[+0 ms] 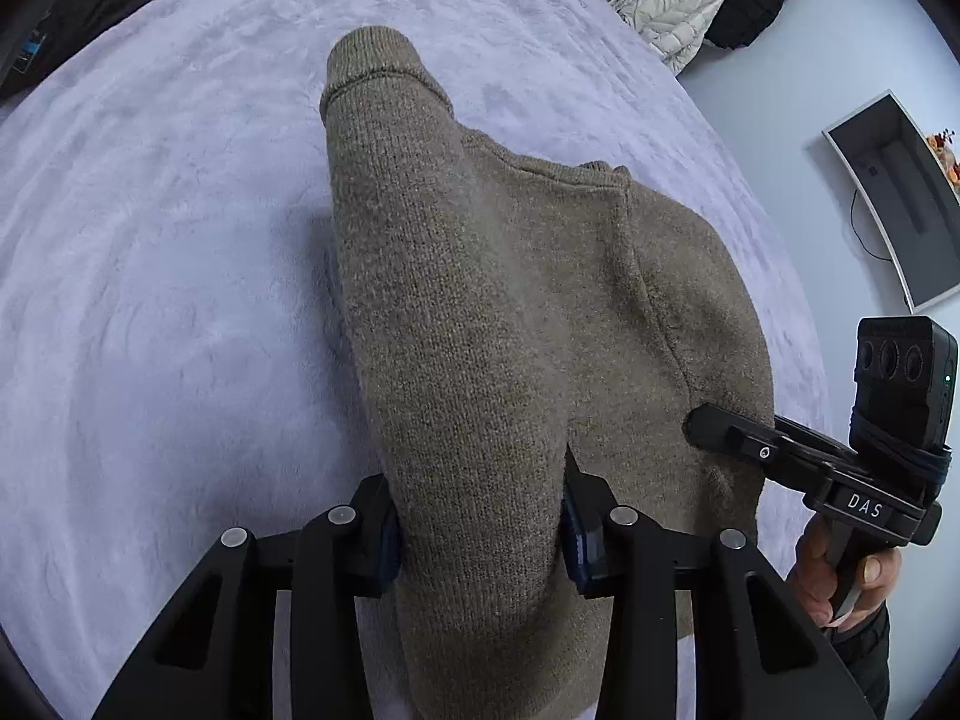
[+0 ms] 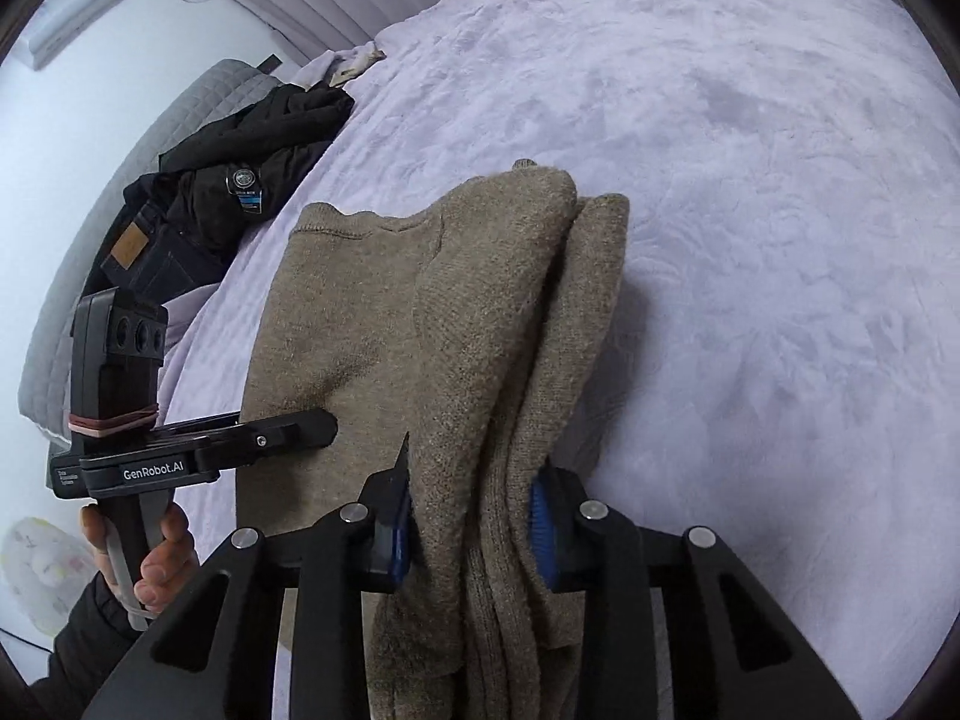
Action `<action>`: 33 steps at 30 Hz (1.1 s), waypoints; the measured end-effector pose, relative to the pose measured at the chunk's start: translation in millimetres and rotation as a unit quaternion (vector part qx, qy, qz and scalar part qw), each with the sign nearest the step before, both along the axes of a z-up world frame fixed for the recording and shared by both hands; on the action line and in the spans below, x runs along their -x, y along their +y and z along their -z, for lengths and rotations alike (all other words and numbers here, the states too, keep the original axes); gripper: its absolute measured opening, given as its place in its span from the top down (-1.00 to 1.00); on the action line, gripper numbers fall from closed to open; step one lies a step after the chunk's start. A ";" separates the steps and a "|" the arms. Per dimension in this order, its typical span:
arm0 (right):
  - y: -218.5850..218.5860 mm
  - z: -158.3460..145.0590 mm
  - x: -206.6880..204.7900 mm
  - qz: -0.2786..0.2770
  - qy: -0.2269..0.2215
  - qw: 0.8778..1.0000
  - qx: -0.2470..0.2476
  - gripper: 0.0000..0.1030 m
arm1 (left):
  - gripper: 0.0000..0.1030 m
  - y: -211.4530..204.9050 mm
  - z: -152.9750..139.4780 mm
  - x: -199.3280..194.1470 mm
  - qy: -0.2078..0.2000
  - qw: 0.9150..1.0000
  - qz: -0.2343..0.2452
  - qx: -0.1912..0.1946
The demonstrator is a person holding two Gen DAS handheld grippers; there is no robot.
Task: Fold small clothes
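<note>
The brown knit sweater (image 1: pixel 480 330) hangs above the lilac blanket (image 1: pixel 150 270) on the bed, bunched in thick folds, 1 sleeve cuff reaching forward. The left gripper (image 1: pixel 480 534) is closed on its edge. The right gripper (image 2: pixel 471 531) clamps the other bunched edge.

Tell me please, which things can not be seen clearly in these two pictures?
- Left wrist view: the brown knit sweater hides the left gripper fingertips; its lower part leaves the bottom edge.
- Right wrist view: sweater folds cover the right gripper pad contact.
- Black jacket badge text: too small.
</note>
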State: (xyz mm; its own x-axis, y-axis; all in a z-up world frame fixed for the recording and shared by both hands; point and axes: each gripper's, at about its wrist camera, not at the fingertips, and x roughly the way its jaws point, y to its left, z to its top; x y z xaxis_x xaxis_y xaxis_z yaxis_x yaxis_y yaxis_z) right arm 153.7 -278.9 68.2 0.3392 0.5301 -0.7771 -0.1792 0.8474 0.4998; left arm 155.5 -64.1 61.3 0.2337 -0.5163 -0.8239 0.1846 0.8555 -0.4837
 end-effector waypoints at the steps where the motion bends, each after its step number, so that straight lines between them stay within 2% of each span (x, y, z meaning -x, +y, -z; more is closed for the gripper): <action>1: 2.4 -7.3 3.9 0.001 -0.001 1.000 -0.002 0.35 | 0.17 3.2 -5.3 3.9 0.001 1.000 0.002 0.001; 8: 20.9 -47.6 47.1 -0.018 0.009 1.000 0.009 0.34 | 0.17 20.4 -40.5 50.6 0.013 1.000 0.022 -0.014; 14: 30.5 -69.4 111.7 -0.040 0.015 0.999 0.008 0.34 | 0.17 36.6 -55.1 116.4 0.007 0.998 0.048 -0.033; 19: 45.1 -63.4 154.2 -0.055 0.032 0.998 0.004 0.34 | 0.17 55.0 -44.9 162.5 0.026 0.998 0.050 -0.036; 25: 58.9 -29.9 175.0 -0.069 0.059 0.996 0.005 0.34 | 0.17 70.5 -3.1 179.2 0.050 0.998 0.041 -0.026; 26: 61.1 -22.2 175.3 -0.070 0.064 0.996 0.008 0.34 | 0.14 71.1 2.6 179.7 0.043 0.998 0.044 -0.029; 28: 64.6 -7.1 174.0 -0.074 0.064 0.995 0.027 0.32 | -0.08 77.0 14.2 180.6 0.030 0.999 0.037 -0.023; 30: 61.2 4.3 171.2 -0.070 0.059 0.995 0.051 0.09 | -0.47 92.2 19.6 181.3 0.021 1.000 0.007 -0.011; 31: 53.8 7.7 171.5 -0.058 0.060 0.995 0.046 0.03 | -0.55 103.0 19.1 185.9 0.013 1.000 -0.011 -0.007; 33: 37.1 3.3 179.3 -0.036 0.045 0.998 0.026 -0.03 | -0.58 123.7 12.7 200.4 -0.007 0.999 -0.037 -0.004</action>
State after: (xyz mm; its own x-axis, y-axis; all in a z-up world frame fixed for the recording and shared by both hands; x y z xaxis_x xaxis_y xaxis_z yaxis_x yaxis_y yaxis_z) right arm -25.6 -241.8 65.0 0.2290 0.5095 -0.8294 -0.1965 0.8587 0.4732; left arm -44.9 59.6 48.6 0.2831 -0.4910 -0.8239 0.1279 0.8707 -0.4749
